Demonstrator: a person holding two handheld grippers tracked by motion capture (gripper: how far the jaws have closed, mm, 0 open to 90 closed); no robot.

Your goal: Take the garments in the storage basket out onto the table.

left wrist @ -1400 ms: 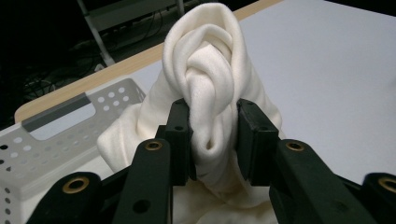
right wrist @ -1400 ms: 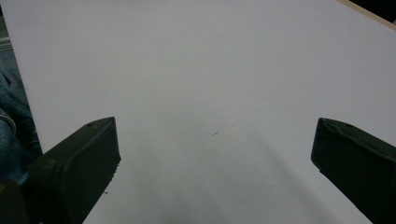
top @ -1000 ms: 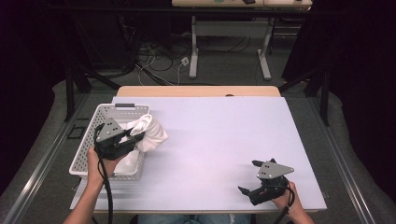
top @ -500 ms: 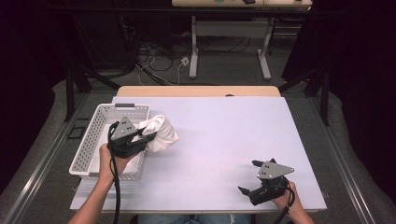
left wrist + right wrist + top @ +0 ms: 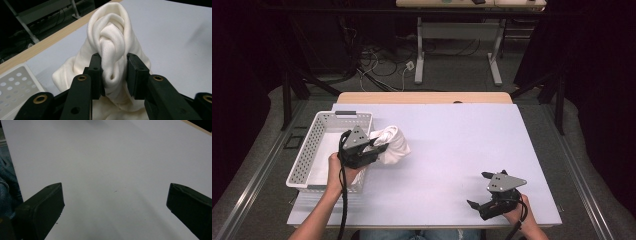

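- My left gripper (image 5: 379, 146) is clamped on the cloth (image 5: 393, 145), a bunched white bundle. In the left gripper view the two jaws pinch a twisted fold of the cloth (image 5: 110, 57) between them.
- Taking the basket (image 5: 309, 155) as my landmark: the cloth sits just past the basket's right rim, over the white table (image 5: 462, 145), with its lower folds hanging toward the surface. I cannot tell whether they touch it.
- The cloth lies straight ahead of the left jaws, and its long axis runs away from them, rising to a rounded knot at the far end.
- My right gripper (image 5: 482, 190) rests well to the right of the basket, near the table's front edge. Its jaws are spread wide with nothing between them, and the right gripper view shows bare table (image 5: 112, 170) ahead.
- The left hand (image 5: 337, 170) is by far the nearer one to the cloth; the right is well apart from it, across open table.
- My judgement: the job is lifting the cloth out of the basket onto the table. The next move turns on carrying it further right of the basket, toward the middle, where the right gripper could meet the hanging end.
- Risk, as I judge it: the pinch holds only one fold, so the bundle may slip or unroll.
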